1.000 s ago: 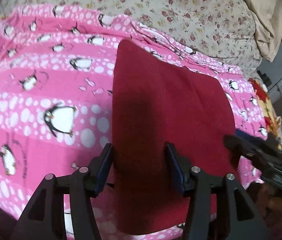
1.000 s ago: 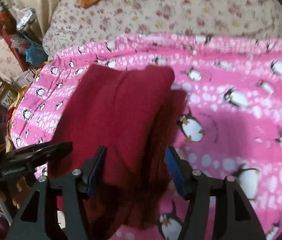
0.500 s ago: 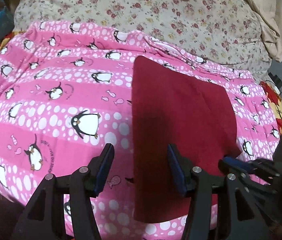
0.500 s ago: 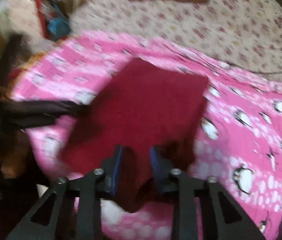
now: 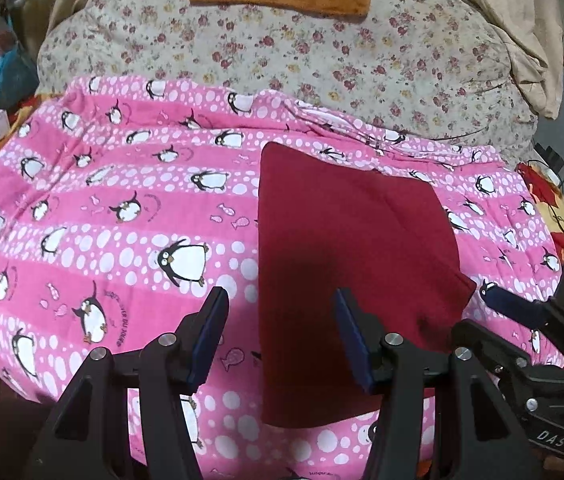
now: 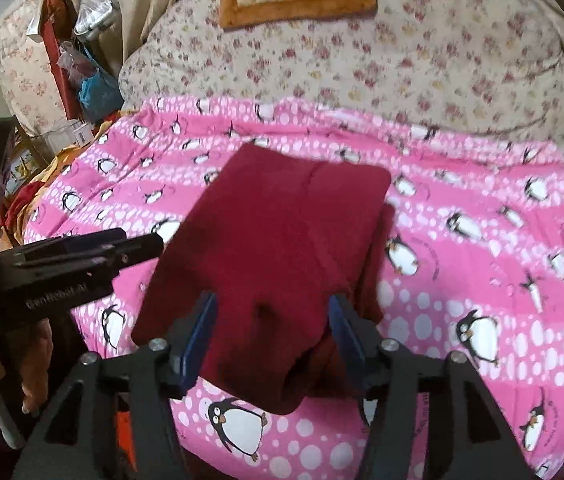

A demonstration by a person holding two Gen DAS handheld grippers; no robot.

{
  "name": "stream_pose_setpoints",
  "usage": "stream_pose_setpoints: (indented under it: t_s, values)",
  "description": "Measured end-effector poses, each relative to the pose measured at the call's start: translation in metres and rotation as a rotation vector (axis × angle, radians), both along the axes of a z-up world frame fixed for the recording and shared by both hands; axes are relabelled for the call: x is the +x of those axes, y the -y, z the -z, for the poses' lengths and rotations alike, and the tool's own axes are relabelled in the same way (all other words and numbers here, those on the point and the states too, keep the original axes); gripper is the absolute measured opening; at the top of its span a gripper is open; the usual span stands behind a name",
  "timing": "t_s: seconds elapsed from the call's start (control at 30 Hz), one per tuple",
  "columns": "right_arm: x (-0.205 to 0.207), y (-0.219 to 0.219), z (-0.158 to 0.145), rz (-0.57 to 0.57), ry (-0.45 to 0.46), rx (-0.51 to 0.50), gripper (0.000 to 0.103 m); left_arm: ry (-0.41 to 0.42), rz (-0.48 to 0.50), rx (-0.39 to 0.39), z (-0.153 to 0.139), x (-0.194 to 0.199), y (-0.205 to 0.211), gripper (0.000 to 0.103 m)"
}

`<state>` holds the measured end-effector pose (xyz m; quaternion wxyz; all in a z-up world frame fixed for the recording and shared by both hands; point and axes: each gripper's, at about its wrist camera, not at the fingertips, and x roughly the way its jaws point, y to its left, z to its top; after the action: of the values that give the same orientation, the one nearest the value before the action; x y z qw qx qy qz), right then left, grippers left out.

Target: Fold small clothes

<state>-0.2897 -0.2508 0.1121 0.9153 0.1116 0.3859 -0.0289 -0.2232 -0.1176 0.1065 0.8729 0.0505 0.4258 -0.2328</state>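
- Lying flat on the pink penguin-print blanket, the dark red folded fleece garment sits toward its near edge (one layer peeks out along the right side in the right wrist view).
- The left gripper is spread, straddling the garment's left edge, holding nothing.
- The right gripper is spread over the near corner.

Open left hand-held gripper, folded maroon garment, penguin blanket
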Motion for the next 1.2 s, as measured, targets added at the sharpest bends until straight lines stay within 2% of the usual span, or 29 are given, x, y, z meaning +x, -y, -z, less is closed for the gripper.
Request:
stream_pose_setpoints:
  t_s: [0.2, 0.47, 0.67, 0.9, 1.2]
  values:
    - [-0.007, 0.002, -0.014, 0.066, 0.043, -0.008, 0.071, 0.039, -0.024, 0.007, -0.008, -0.006, -0.007, 0.034]
    - [-0.008, -0.005, -0.018, 0.070, 0.054, -0.025, 0.076, 0.030, -0.037, 0.003, -0.010, -0.008, -0.011, 0.034]
    - [-0.005, -0.004, -0.017, 0.077, 0.041, -0.007, 0.080, 0.052, -0.051, 0.018, -0.012, -0.008, -0.011, 0.035]
    - [-0.002, -0.004, -0.012, 0.074, 0.029, -0.002, 0.082, 0.073, -0.040, 0.024, -0.014, -0.011, -0.009, 0.048]
    - [0.000, 0.001, -0.009, 0.094, 0.028, 0.005, 0.082, 0.083, -0.050, 0.030, -0.014, -0.008, -0.010, 0.049]
